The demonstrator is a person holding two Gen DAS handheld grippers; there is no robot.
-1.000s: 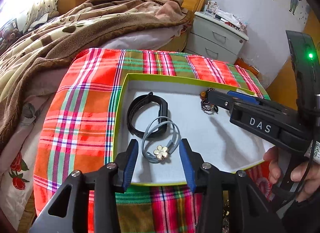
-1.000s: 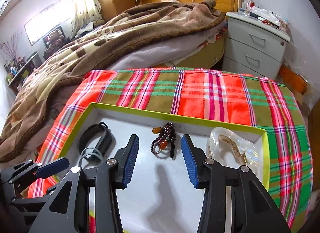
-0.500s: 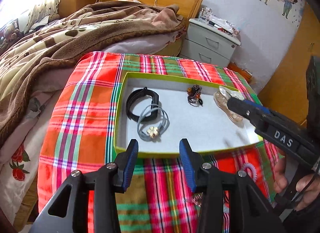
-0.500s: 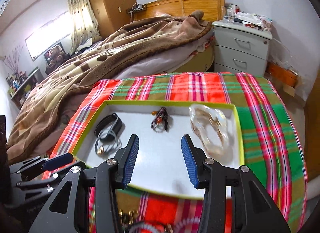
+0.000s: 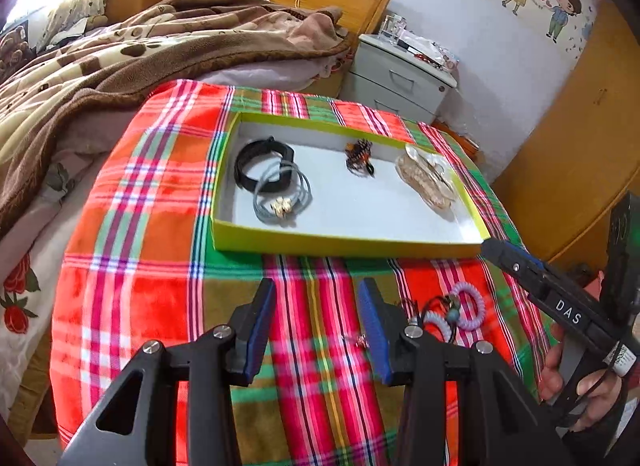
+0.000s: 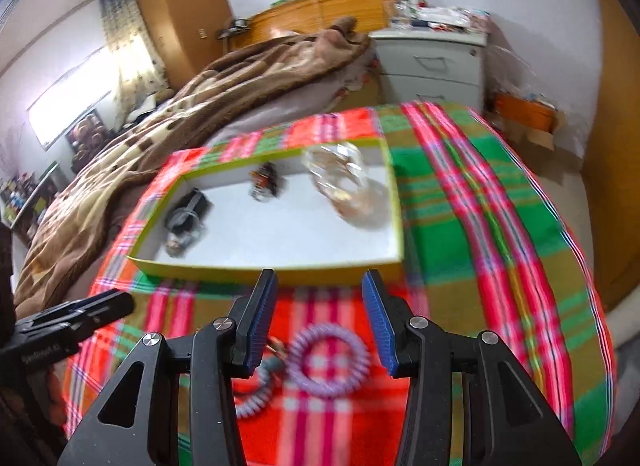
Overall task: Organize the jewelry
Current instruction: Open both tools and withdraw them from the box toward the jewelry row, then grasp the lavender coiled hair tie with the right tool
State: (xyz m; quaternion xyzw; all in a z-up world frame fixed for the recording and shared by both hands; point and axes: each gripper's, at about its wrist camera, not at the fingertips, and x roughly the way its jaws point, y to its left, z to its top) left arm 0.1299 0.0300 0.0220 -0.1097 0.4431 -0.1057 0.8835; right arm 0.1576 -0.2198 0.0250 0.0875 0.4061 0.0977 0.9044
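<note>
A shallow green-rimmed tray (image 5: 348, 244) (image 6: 264, 268) lies on the plaid cloth. In it are a black band (image 5: 256, 155), a grey cord bracelet with a gold charm (image 5: 282, 195), a dark beaded bracelet (image 5: 360, 155) (image 6: 264, 181) and a clear plastic bag of jewelry (image 5: 426, 179) (image 6: 348, 181). In front of the tray a lilac spiral hair tie (image 5: 468, 304) (image 6: 328, 362) lies with other small pieces (image 5: 436, 316). My left gripper (image 5: 316, 320) is open over bare cloth. My right gripper (image 6: 318, 320) (image 5: 496, 250) is open, just above the lilac tie.
The plaid cloth (image 5: 152, 225) covers a small round table beside a bed with a brown blanket (image 5: 120, 61). A grey nightstand (image 5: 400, 77) stands behind, a wooden door (image 5: 580, 145) to the right. A hand (image 5: 580, 386) holds the right gripper.
Both grippers have drawn back from over the tray to the near side of the table. The hair ties in front of the tray have come into view. The right view is blurred by motion.
</note>
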